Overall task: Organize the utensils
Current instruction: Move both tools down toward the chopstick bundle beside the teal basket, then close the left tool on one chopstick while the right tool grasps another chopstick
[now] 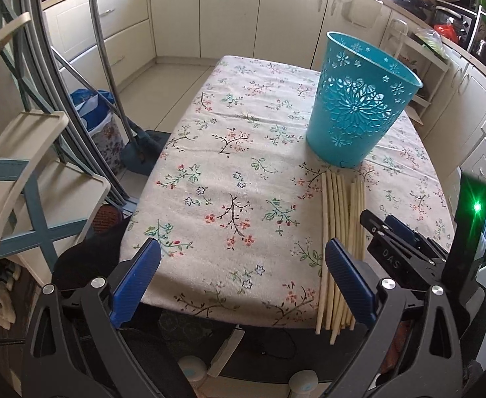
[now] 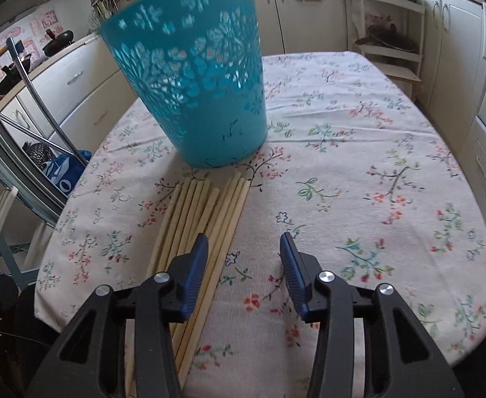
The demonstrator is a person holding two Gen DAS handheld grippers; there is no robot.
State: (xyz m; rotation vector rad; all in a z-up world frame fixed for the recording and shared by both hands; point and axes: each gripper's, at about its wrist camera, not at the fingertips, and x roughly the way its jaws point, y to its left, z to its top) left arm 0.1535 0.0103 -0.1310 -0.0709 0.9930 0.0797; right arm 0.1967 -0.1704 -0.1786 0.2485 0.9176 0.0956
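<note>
Roughly a dozen pale wooden chopsticks (image 2: 196, 229) lie in a loose bundle on a table under a beige, flower-printed tablecloth (image 1: 229, 152), their far tips just short of the foot of a teal plastic bin with flower-shaped cut-outs (image 1: 359, 106) that stands upright near the middle of the cloth. Their near ends hang a little past the table's front edge.

Nothing appears to have gone into the bin yet: no stick shows above its rim or through its pierced wall, though its floor is hidden from both cameras. Judged from that, the sorting is at its very start, with the whole bundle left to lift and stand in the container.

On the left, the black, blue-padded left gripper (image 1: 243, 275) hangs wide open above the near edge of the table, empty, its right-hand pad in front of the bundle. The right gripper (image 2: 244, 268) is lower and closer, its jaws at a middling width with nothing between the pads; only bare cloth shows in the gap, and the sticks lie under and to the left of its left finger. Whether that finger touches the wood cannot be told from here.

A first grasp looks likely to fall to the right gripper, once it shifts over the bundle.
</note>
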